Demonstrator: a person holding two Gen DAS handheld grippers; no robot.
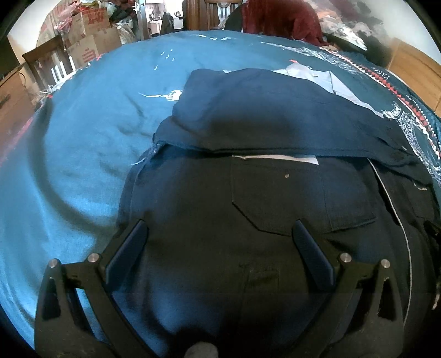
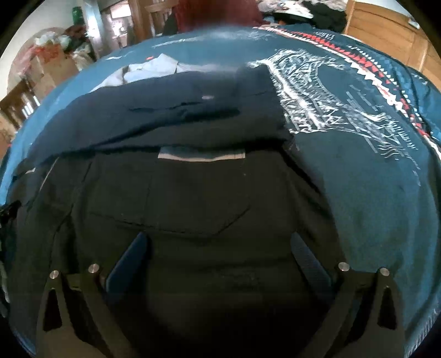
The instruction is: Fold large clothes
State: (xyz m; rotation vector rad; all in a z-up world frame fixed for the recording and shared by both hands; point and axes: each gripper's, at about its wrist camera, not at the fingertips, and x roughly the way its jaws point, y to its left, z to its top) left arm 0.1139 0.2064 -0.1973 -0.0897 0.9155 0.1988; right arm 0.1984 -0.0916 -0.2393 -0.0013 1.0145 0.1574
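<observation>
A big dark shirt [image 1: 270, 203] lies on a blue blanket [image 1: 82, 143] that covers the whole flat top; the shirt sits in the near middle of the left wrist view, and part of it is folded over, so a dark blue flap [image 1: 261, 115] lies across its far side. A chest pocket [image 1: 275, 198] with a pointed bottom shows just past the fingers, and a small white label [image 1: 275, 157] peeks out at the fold line; a pale grey collar [image 1: 317, 77] pokes out at the far edge of the flap.

The left gripper [image 1: 220, 231] hangs just over the near part of the shirt; its two fingers are spread wide apart and nothing is between them but cloth underneath; I cannot tell if the tips touch the cloth.

In the right wrist view, the same shirt [image 2: 193, 192] fills the near middle and left; the pocket [image 2: 176, 209] and the label [image 2: 201, 154] show here too. The right gripper [image 2: 219, 242] is also over the near part of the shirt, its fingers wide apart and holding nothing.

To the right, the blanket [image 2: 372, 192] has a white drawing [image 2: 317, 91] on it and a red and white zigzag stripe [image 2: 366, 66] near its far right edge.

Far off on the left are cardboard boxes [image 1: 88, 35]; far in the middle is something dark red [image 1: 281, 16]; on the far right is a wooden panel [image 2: 386, 33].
</observation>
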